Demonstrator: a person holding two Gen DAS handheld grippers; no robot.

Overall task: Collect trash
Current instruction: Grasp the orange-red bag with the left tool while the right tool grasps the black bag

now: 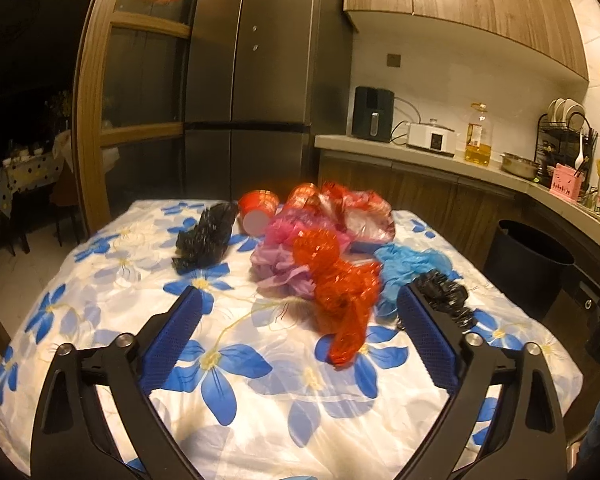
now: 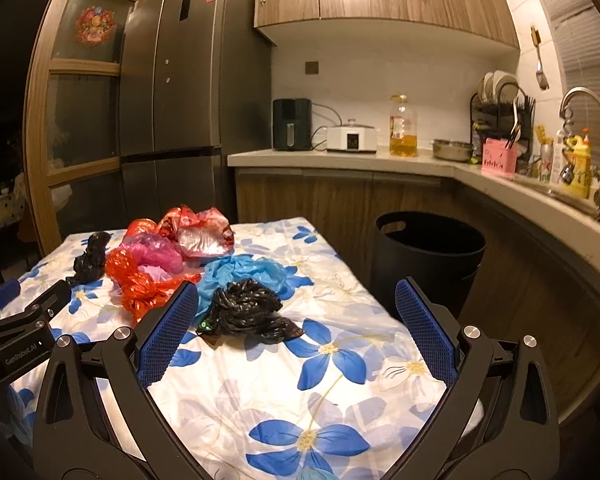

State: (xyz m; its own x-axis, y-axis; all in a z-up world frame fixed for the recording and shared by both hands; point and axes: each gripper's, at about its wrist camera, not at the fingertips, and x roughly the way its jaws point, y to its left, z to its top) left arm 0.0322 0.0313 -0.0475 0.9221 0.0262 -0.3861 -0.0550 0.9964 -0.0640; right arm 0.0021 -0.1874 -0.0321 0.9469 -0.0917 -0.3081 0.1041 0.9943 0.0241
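Crumpled plastic bags lie on a table with a blue-flowered cloth point(image 1: 228, 364) point(image 2: 340, 360). An orange-red bag point(image 1: 340, 300) point(image 2: 140, 284) sits nearest my left gripper point(image 1: 300, 300), which is open just short of it. A black bag point(image 2: 244, 312) point(image 1: 444, 296) lies just ahead of my right gripper point(image 2: 296, 292), also open and empty. A blue bag point(image 1: 412, 264) point(image 2: 244, 270), a pink bag point(image 1: 284, 252) point(image 2: 156, 252), a red-white wrapper point(image 1: 360, 212) point(image 2: 200, 232), a red cup point(image 1: 256, 212) and another black bag point(image 1: 208, 240) point(image 2: 90, 260) lie farther back.
A black bin point(image 2: 428, 256) point(image 1: 528, 264) stands on the floor right of the table, below the counter point(image 2: 340, 158). A fridge point(image 1: 252, 80) rises behind the table. The counter holds an oil bottle point(image 2: 403, 128), appliances and a dish rack. The left gripper's body point(image 2: 24, 328) shows at the right wrist view's left edge.
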